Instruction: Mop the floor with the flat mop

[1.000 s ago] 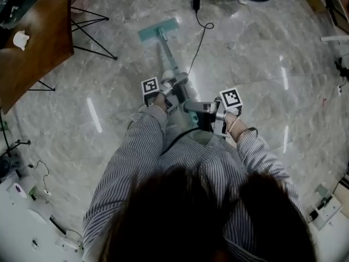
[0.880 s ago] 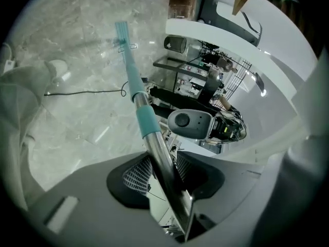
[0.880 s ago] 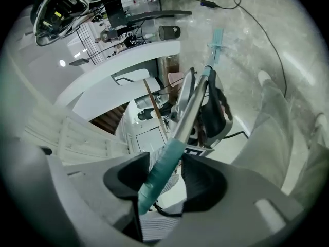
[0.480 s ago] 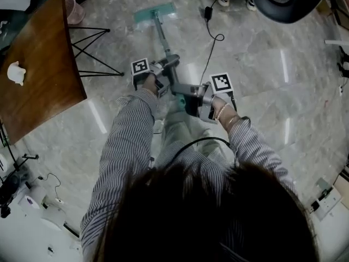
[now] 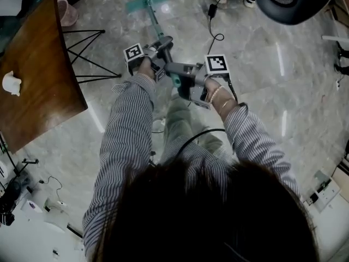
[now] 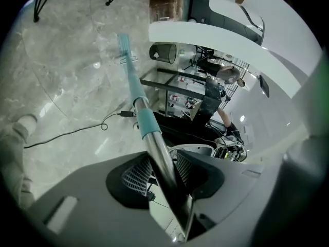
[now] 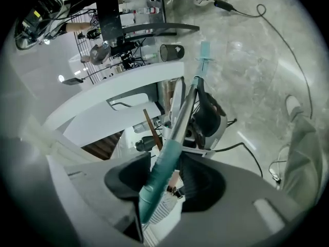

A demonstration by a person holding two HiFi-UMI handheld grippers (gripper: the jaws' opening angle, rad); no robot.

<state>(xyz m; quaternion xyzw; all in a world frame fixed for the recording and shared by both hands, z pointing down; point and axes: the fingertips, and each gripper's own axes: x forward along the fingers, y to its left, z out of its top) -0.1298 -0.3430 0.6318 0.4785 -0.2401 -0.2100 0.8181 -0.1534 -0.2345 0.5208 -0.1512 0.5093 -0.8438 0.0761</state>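
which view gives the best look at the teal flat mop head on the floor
The head view: the teal rectangular flat mop head lies whole on the grey marble floor. The left gripper view shows it foreshortened at the far end of the metal pole; the right gripper view shows only a small sliver.

Reference: mop pole. Mop head is found at the pole's far end, flat on the floor. Left gripper is set partway along the pole, jaws opening with the pole between them. Right gripper is clamped at the pole's near end, just behind the left. Table is placed left of the pole, well apart, with a small item on it. Basket is seen left of the pole, by the table's far corner. Cable is laid right of the pole, with a round object further right.
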